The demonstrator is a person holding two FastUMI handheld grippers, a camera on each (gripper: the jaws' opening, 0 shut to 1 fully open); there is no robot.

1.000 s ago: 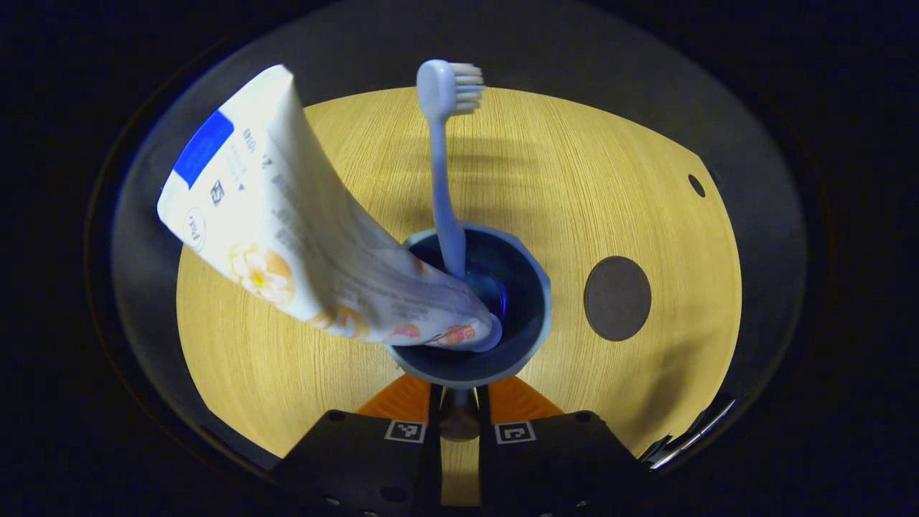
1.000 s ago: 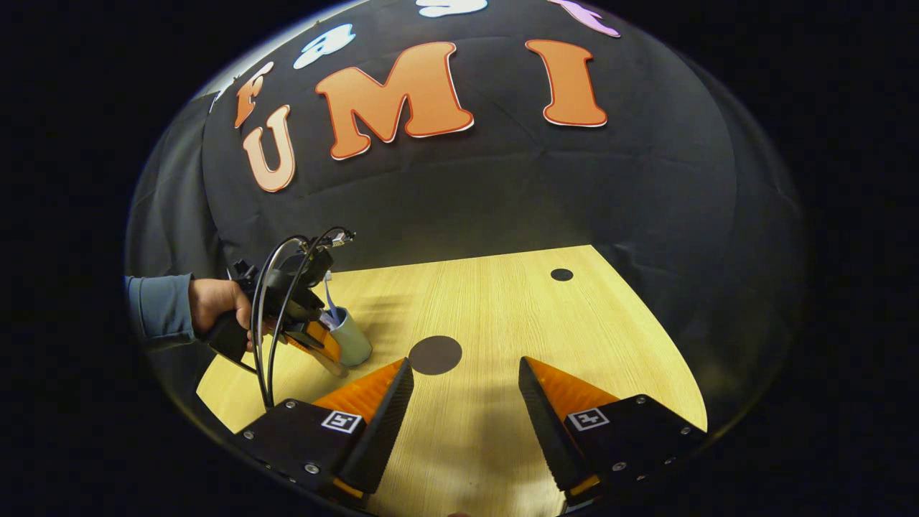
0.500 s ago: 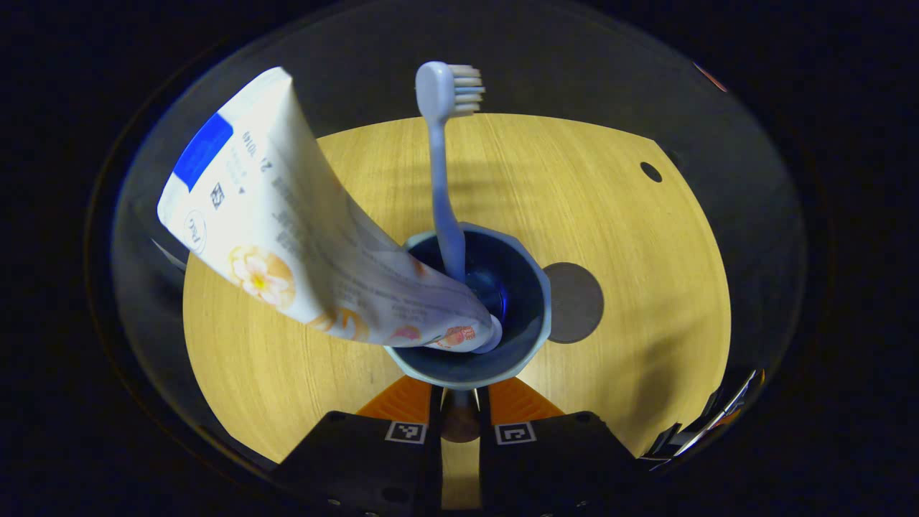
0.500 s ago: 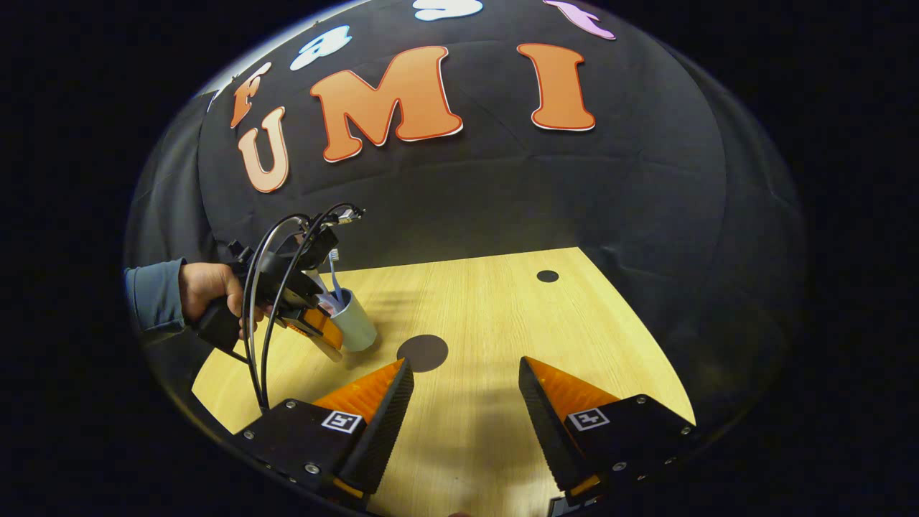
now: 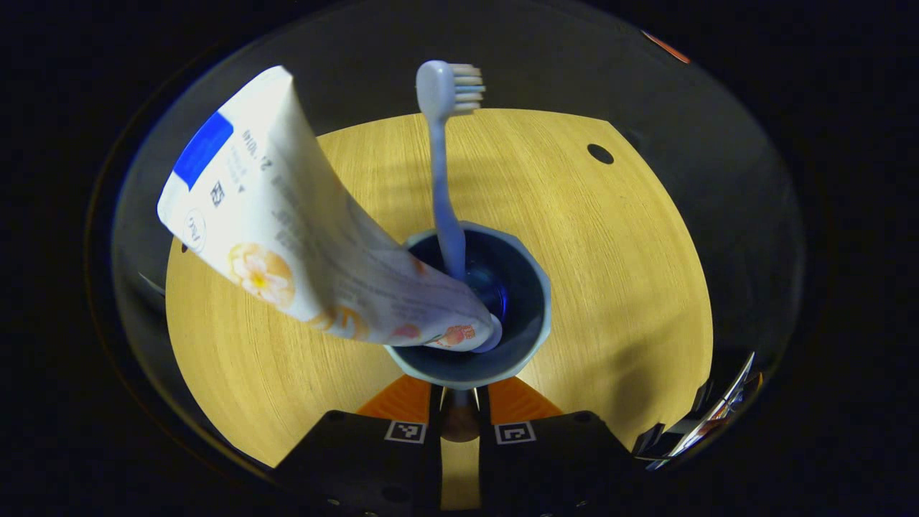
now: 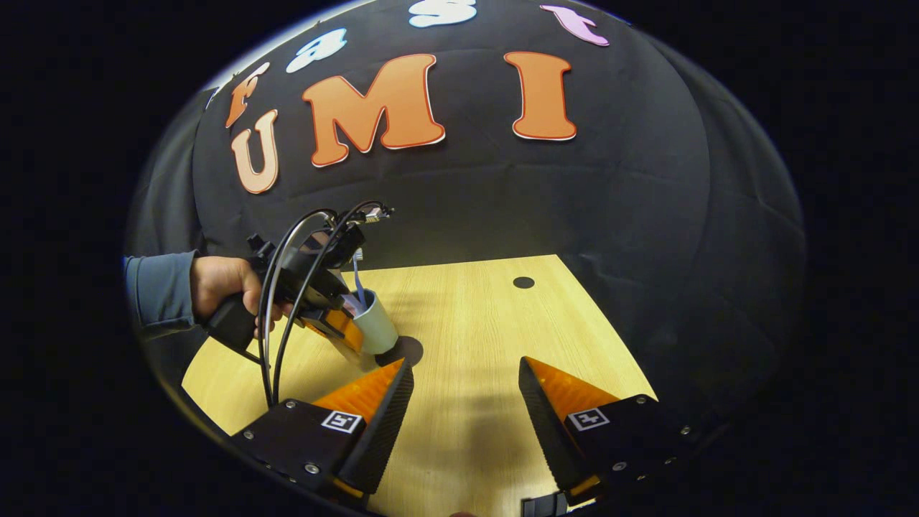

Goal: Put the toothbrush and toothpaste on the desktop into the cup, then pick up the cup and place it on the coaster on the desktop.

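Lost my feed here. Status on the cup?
Left gripper shut on cup, toothbrush and toothpaste inside. Cup over coaster, touchdown unclear. Right gripper open, idle. Nothing in the way.

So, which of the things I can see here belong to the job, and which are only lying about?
Belong to the job:
- cup, held by the left tongs
- toothbrush, standing in the cup
- toothpaste, leaning out of the cup
- coaster, partly under the cup

Only lying about:
- right tongs, open and holding nothing
- small dark hole in the desktop
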